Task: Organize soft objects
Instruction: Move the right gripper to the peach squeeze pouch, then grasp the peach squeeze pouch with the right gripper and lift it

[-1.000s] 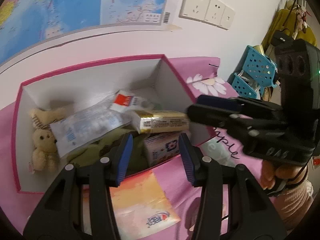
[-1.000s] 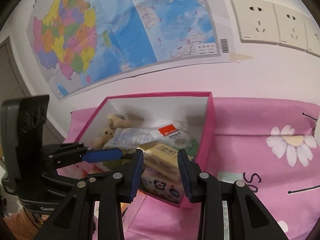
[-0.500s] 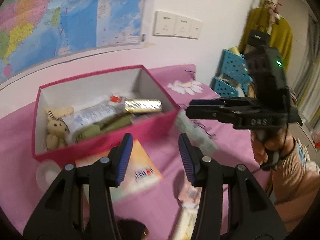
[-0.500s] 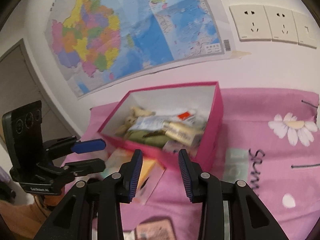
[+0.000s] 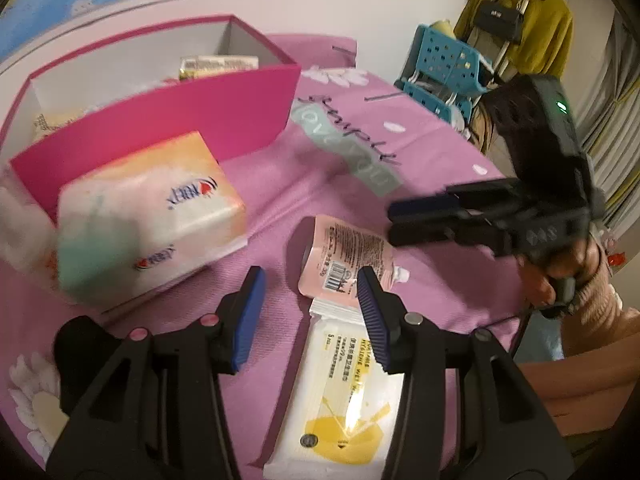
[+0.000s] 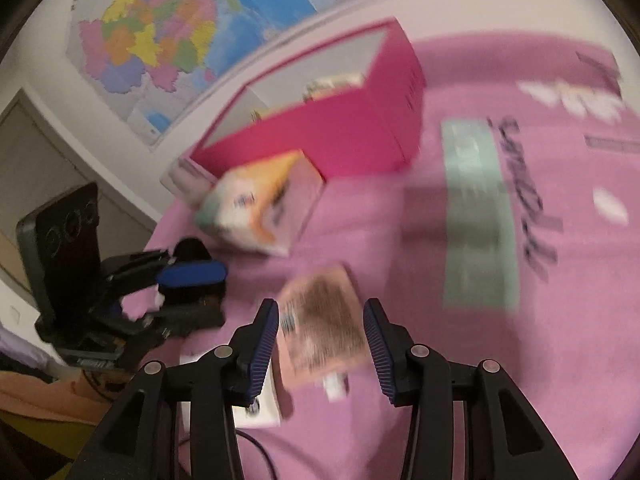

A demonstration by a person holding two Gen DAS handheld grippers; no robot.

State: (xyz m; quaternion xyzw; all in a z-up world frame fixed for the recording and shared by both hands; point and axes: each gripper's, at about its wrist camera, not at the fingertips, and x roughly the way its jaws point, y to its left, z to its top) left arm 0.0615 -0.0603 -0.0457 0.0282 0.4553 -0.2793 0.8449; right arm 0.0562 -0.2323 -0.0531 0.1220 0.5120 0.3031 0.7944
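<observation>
Closest to the left wrist camera, the left gripper (image 5: 310,312) hangs over the pink cloth (image 5: 420,152) with its blue pads apart and nothing pinched between them. Right under it lies the white and yellow wet-wipe pack (image 5: 344,396), flat on the cloth, its top end sitting in the gap between the fingers and its body running back toward the camera. Just past that, touching the wipes' far edge, is the pink pouch (image 5: 346,256), label up, its white spout poking out by the right-hand finger.

Over to the right wrist view, blurred: the right gripper (image 6: 322,332) has its jaws opening, and the pink pouch (image 6: 322,328) shows in the gap beneath them, with no pad pressing on it. The white pack (image 6: 256,404) peeks out beside the left-hand finger.

Further out, the orange and white tissue pack (image 5: 148,216) sits tilted on the cloth, just in front of the magenta box (image 5: 180,120). Inside the box, a gold-wrapped packet (image 5: 218,66) shows above the near wall. Behind it all, a map (image 6: 168,32) hangs on the wall.
</observation>
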